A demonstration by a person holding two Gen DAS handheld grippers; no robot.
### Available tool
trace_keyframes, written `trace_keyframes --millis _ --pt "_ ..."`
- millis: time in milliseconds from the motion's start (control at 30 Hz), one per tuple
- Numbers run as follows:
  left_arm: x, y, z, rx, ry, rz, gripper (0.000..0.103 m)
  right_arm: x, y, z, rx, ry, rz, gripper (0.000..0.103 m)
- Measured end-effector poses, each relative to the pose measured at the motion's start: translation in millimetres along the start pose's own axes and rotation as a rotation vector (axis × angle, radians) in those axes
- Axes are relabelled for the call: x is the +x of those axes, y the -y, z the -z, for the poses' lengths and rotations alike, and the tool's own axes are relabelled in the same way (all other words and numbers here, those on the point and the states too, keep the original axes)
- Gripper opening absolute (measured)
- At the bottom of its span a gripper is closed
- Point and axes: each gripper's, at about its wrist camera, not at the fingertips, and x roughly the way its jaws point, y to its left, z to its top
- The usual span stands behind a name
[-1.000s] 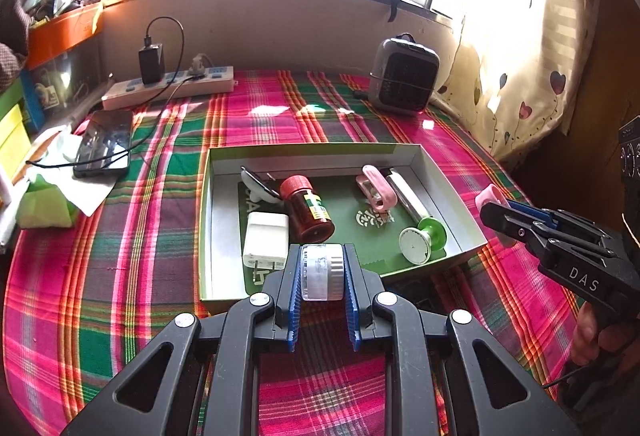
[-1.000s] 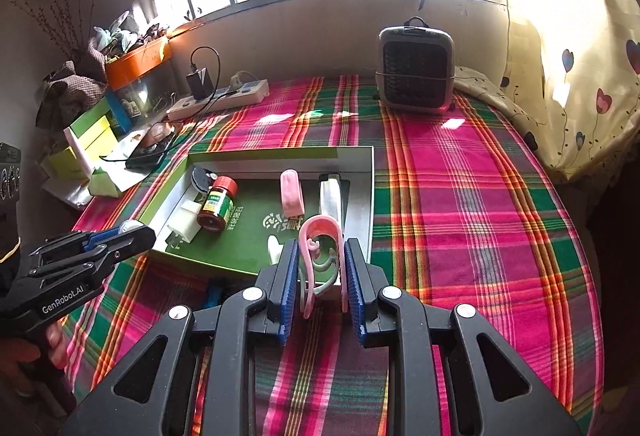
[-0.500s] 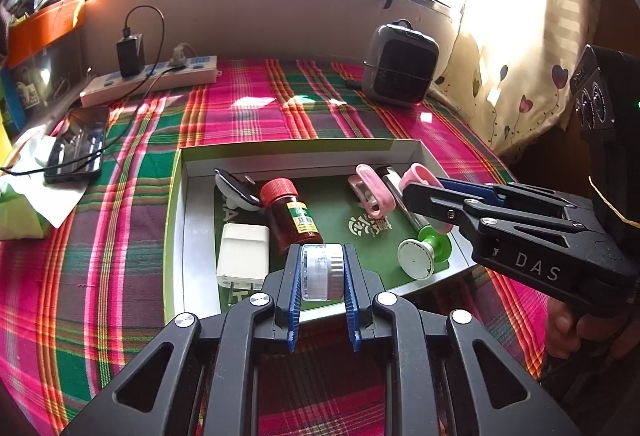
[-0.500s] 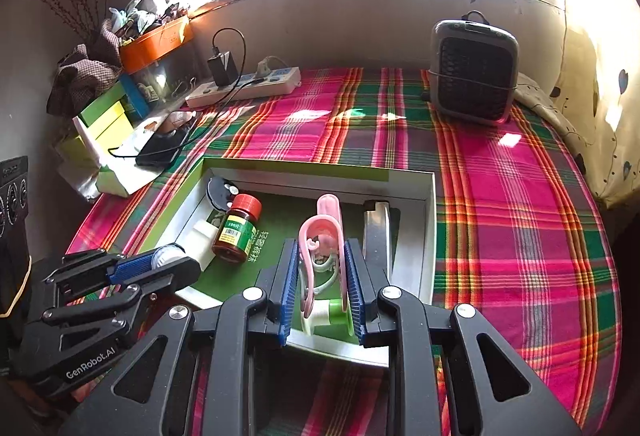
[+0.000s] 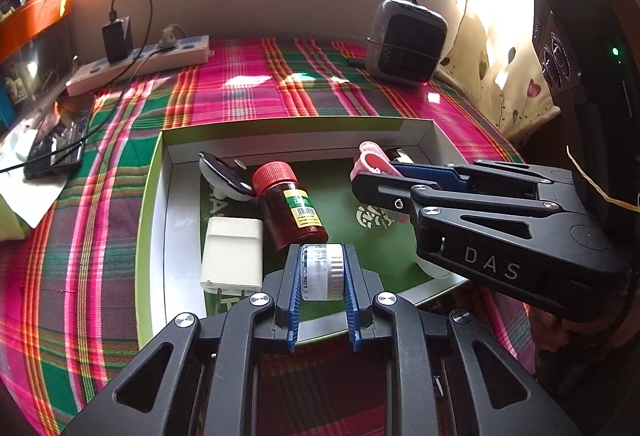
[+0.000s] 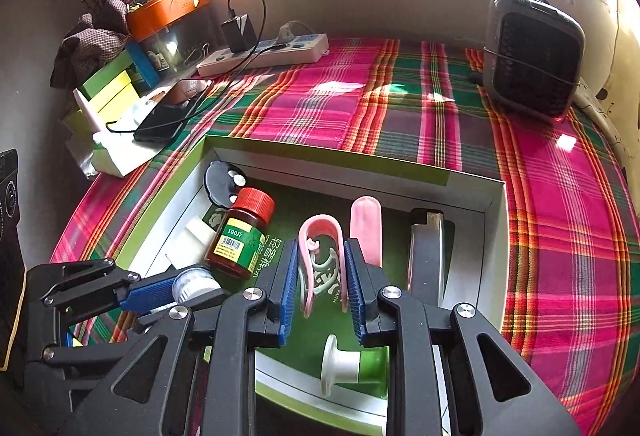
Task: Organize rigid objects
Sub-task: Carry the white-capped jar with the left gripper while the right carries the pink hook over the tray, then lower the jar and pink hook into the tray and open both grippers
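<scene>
Plaid cloth (image 6: pixel 360 108) fills the frame; at lower centre sits the green box (image 6: pixel 332 160). Over it, the right gripper (image 6: pixel 322 276) clamps a pink clip (image 6: pixel 320 236), the left gripper (image 5: pixel 322 272) a small clear jar (image 5: pixel 322 272). Best lowered into bare spots beside the red-capped bottle (image 5: pixel 292 204) before releasing.

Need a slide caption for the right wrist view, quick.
Right gripper holds a pink clip over the green tray, beside the red-capped bottle.

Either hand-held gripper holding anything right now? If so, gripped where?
Both. The left hand-held gripper is shut on a small clear jar with a white cap, pads on its two ends. The right hand-held gripper clamps a pink clip across its sides.
</scene>
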Motion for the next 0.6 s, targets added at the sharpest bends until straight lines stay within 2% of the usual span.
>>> trace_keyframes --millis 367,600 --pt "9.0 -4.0 2.3 -0.008 -0.017 0.002 0.018 12.0 -7.0 -3.9 -0.021 -0.012 -0.043 0.024" --pt "10.5 -6.9 2.4 -0.013 -0.014 -0.009 0.018 21.3 -6.7 -4.5 -0.035 -0.028 -0.012 0.024"
